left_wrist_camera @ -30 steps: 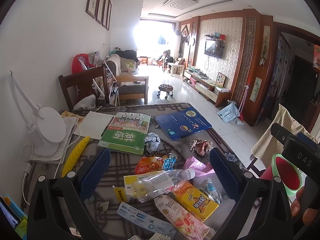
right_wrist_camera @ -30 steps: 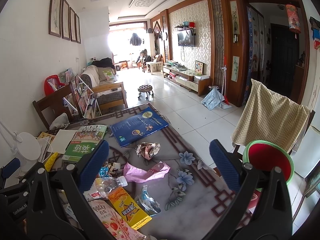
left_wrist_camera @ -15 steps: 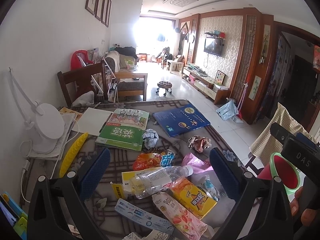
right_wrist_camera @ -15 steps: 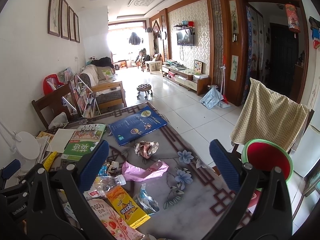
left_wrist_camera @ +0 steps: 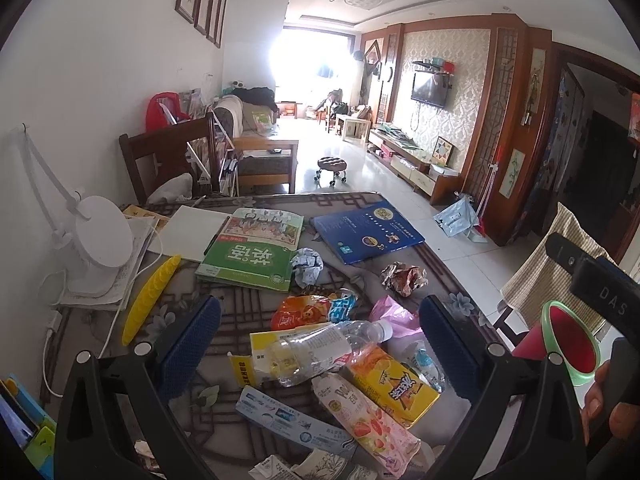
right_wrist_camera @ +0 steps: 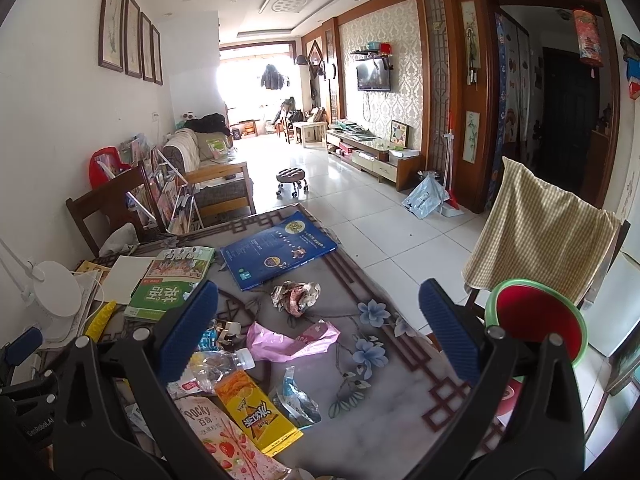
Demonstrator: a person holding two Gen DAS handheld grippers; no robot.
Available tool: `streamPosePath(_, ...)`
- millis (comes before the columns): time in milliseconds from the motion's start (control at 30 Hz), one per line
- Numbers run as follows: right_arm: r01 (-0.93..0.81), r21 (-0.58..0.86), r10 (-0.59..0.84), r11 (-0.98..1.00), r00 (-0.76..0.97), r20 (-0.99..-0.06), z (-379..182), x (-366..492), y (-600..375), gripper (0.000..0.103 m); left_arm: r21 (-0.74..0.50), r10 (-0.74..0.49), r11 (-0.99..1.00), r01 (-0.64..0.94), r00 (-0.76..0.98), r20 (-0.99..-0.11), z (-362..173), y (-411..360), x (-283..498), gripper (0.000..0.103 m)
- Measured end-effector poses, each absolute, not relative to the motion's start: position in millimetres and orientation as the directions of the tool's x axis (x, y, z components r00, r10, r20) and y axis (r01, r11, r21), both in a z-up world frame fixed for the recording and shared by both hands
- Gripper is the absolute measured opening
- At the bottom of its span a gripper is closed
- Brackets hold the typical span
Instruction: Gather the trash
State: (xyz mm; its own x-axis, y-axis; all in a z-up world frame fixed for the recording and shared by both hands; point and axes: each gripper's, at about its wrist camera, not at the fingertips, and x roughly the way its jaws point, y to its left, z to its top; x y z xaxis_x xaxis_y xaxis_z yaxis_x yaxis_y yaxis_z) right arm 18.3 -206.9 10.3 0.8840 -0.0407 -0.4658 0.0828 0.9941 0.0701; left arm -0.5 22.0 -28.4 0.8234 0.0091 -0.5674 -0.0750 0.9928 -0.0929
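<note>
We found both claws, left gripper [left_wrist_camera: 320,344] and right gripper [right_wrist_camera: 318,332], apart, gripping nothing; plastic bottle [left_wrist_camera: 320,350] atop wrappers near table [right_wrist_camera: 384,412] front edge; books [left_wrist_camera: 256,256] behind.

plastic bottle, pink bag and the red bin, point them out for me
plastic bottle [left_wrist_camera: 316,350], left wrist view, on its clear body
pink bag [right_wrist_camera: 280,344], right wrist view, on its crumpled middle
red bin [right_wrist_camera: 538,324], right wrist view, on its red inside

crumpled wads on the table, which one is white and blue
The crumpled wad beside the green book. The other wad, below the blue book, is brownish and silvery.
</note>
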Motion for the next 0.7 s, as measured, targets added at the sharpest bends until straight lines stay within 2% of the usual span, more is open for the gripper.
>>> streamPosePath(133,0.036,0.05,-0.009,0.998,0.885,-0.465,8.2,17.7,-199.4,0.099,-0.069,0.038,0.992,-0.102,0.785,-0.618,-49.6,45.4,-11.9,0.095)
streamPosePath(233,-0.018,0.027,0.029,0.999,0.85,-0.526,-4.0,23.6,-187.4,0.099,-0.032,0.099,0.985,-0.168,0.714,-0.693,-81.1,72.3,-24.3,0.095)
streamPosePath(333,-0.12,0.056,0.13,0.991,0.792,-0.597,-19.0,25.9,-174.7,0.099,-0.012,0.157,0.965,-0.263,0.612,-0.775,-115.8,106.2,-40.7,0.093)
streamPosePath(400,-0.19,0.091,0.203,0.978,0.739,-0.642,-31.7,25.7,-165.2,0.099,0.005,0.188,0.948,-0.318,0.548,-0.815,-135.1,124.9,-51.5,0.084)
streamPosePath(600,-0.358,0.185,0.363,0.915,0.535,-0.763,-80.5,25.0,-127.7,0.099,0.021,0.195,0.918,-0.396,0.405,-0.893,-187.1,159.8,-63.2,0.081)
streamPosePath(633,-0.374,0.196,0.375,0.906,0.5,-0.78,-89.0,25.0,-121.7,0.099,0.015,0.185,0.918,-0.397,0.396,-0.9,-193.6,160.9,-61.4,0.078)
streamPosePath(700,-0.402,0.216,0.393,0.89,0.434,-0.81,-101.4,21.0,-111.3,0.099,-0.001,0.161,0.916,-0.402,0.369,-0.916,-202.8,162.6,-56.7,0.065)
